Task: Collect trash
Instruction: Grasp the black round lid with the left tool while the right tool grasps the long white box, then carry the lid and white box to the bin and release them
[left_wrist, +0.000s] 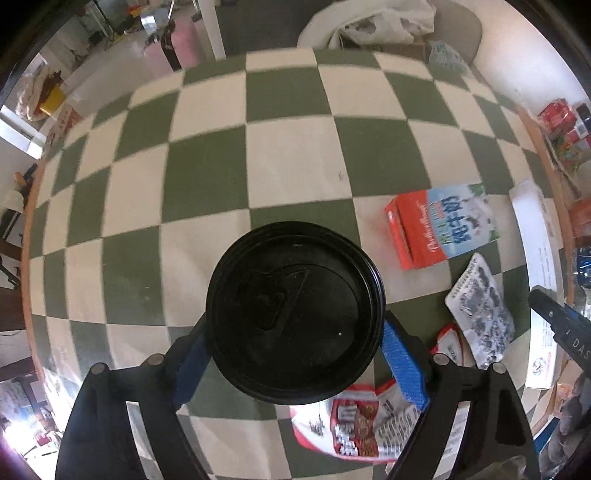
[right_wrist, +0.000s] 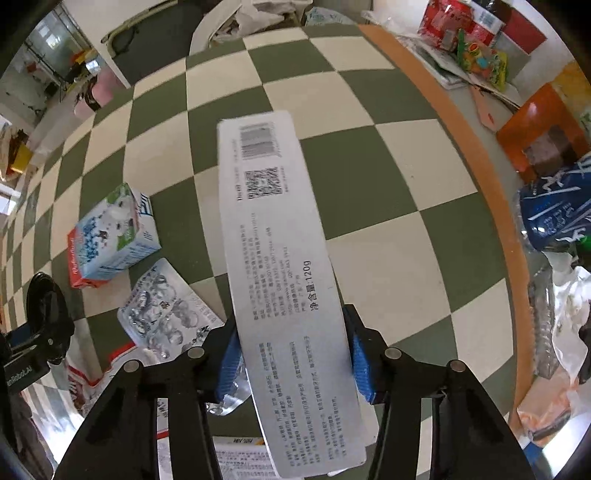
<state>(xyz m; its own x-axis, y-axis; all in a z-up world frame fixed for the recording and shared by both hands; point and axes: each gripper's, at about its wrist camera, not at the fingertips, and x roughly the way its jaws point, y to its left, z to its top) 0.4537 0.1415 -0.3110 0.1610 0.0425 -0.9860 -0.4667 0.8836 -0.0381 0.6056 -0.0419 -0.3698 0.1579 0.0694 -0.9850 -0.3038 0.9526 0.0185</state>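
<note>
While left tongs (left_wrist: 291, 354) pinch black-lidded cup (left_wrist: 295, 312), right tongs (right_wrist: 291, 354) pinch "120g" box (right_wrist: 284, 280).

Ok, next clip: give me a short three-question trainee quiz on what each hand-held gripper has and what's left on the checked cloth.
1. True or false: the left hand-held gripper is shut on a black lidded cup.
2. What does the right hand-held gripper hold?
A. the milk carton
B. a long white box
C. the blister pack
3. Fill in: on the checked cloth, the silver blister pack lies next to the red, white and blue ______.

Key
1. True; the blue pads press on both sides of the cup.
2. B; the long white box with a barcode sits between the pads.
3. milk carton
</note>
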